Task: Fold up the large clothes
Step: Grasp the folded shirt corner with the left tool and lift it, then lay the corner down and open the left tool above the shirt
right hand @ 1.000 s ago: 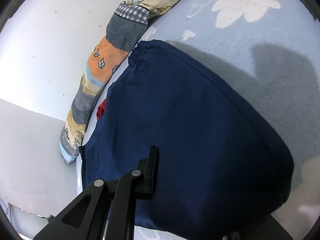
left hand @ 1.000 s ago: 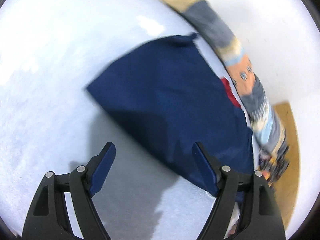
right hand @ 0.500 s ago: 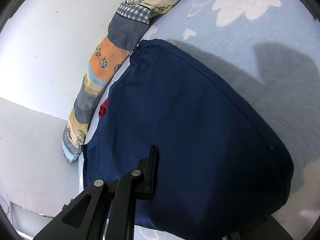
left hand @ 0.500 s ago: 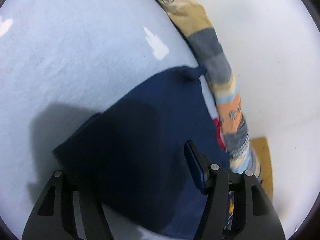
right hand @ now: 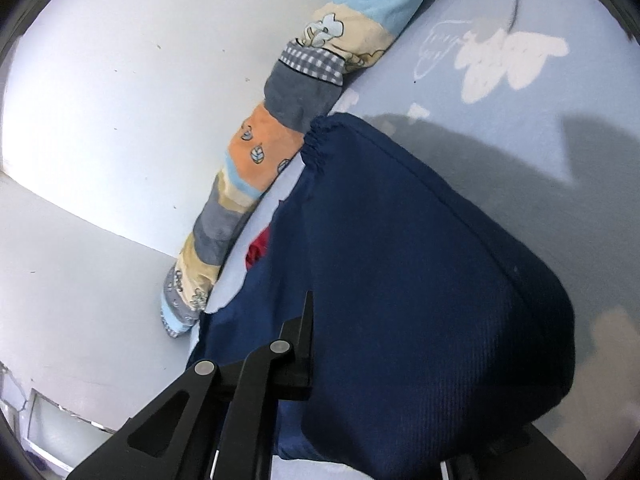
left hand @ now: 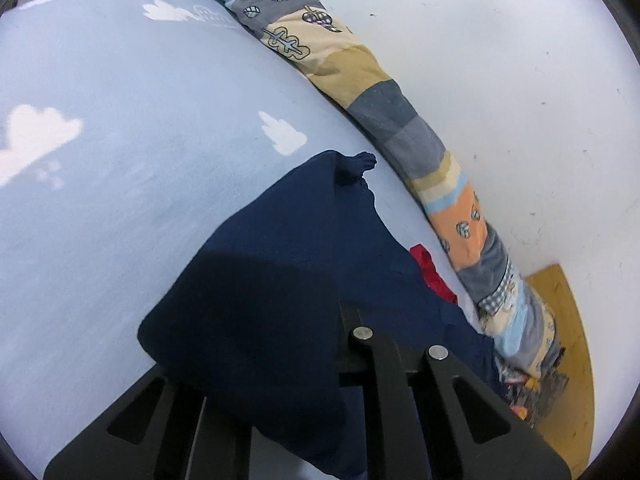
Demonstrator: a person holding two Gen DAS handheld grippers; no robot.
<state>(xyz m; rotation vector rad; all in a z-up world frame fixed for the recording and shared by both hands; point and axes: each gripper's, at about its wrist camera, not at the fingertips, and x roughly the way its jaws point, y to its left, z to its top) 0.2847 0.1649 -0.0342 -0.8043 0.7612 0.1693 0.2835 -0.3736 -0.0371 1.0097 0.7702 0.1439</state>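
A large navy garment (left hand: 288, 272) lies on the light blue bed sheet (left hand: 120, 160), and both grippers grip it. In the left wrist view my left gripper (left hand: 316, 320) has its jaws closing on a raised fold of the cloth, which drapes over and hides one finger. In the right wrist view the navy garment (right hand: 420, 260) bulges up over my right gripper (right hand: 340, 320). That gripper's jaws are tightening on the fabric, and only one finger (right hand: 308, 320) shows. The gathered elastic hem (right hand: 320, 140) points toward the wall.
A long patchwork bolster (left hand: 400, 120) (right hand: 288, 92) lies along the white wall (left hand: 500, 80). A red cloth (left hand: 430, 272) (right hand: 258, 248) peeks out from under the garment. A wooden board (left hand: 568, 320) shows past the bed's end. The cloud-print sheet (right hand: 500, 92) spreads beyond.
My left gripper went from wide open beside the garment's edge to closed on it, and the fold has come up. My right gripper kept its hold and rose a little.
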